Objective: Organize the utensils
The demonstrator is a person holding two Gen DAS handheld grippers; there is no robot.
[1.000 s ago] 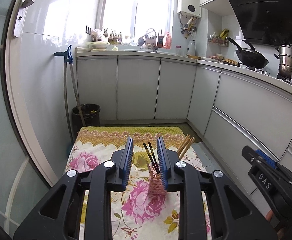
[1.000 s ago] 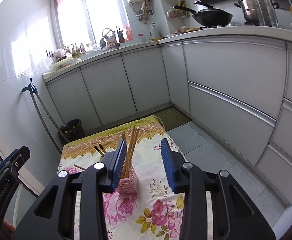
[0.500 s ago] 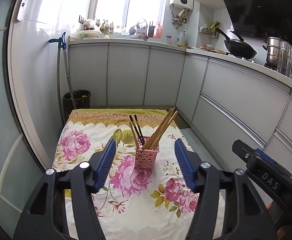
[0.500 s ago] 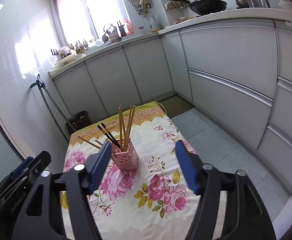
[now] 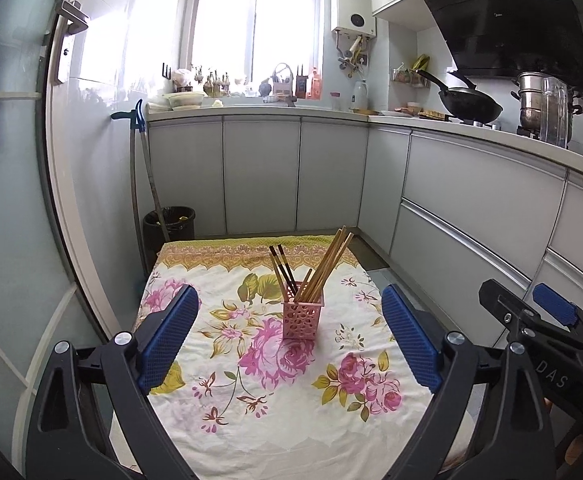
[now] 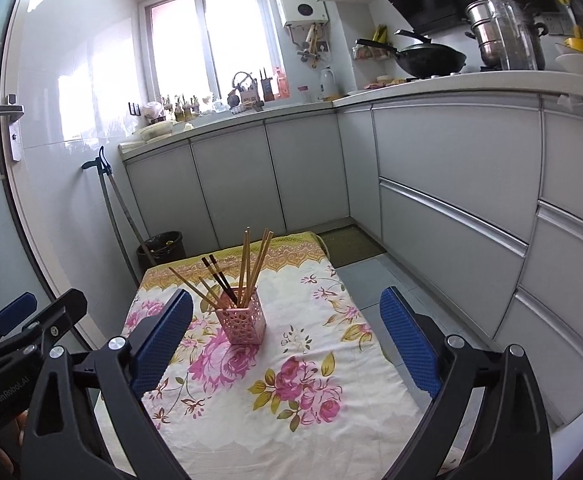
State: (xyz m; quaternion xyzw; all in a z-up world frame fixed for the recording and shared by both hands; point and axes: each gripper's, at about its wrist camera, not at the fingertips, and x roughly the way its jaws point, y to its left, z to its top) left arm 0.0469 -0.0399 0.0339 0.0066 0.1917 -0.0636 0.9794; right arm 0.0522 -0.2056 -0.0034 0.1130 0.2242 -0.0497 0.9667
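Observation:
A pink perforated holder (image 5: 302, 315) stands upright on the floral-clothed table (image 5: 251, 408); it also shows in the right wrist view (image 6: 242, 324). Several wooden chopsticks (image 5: 328, 263) and two dark chopsticks (image 5: 283, 265) stand in it, leaning apart (image 6: 247, 268). My left gripper (image 5: 289, 336) is open wide and empty, held back from the holder near the table's front. My right gripper (image 6: 285, 336) is open wide and empty, to the right of the left one. Each gripper shows at the edge of the other's view.
White kitchen cabinets (image 5: 471, 216) run along the back and right. A black bin (image 5: 169, 222) and a mop (image 5: 141, 168) stand at the far left behind the table. A glass door (image 5: 7, 200) is on the left. A strip of tiled floor (image 6: 375, 280) lies right of the table.
Both grippers have opened wide and drawn back from the holder toward the table's front. The chopsticks stay in the holder.

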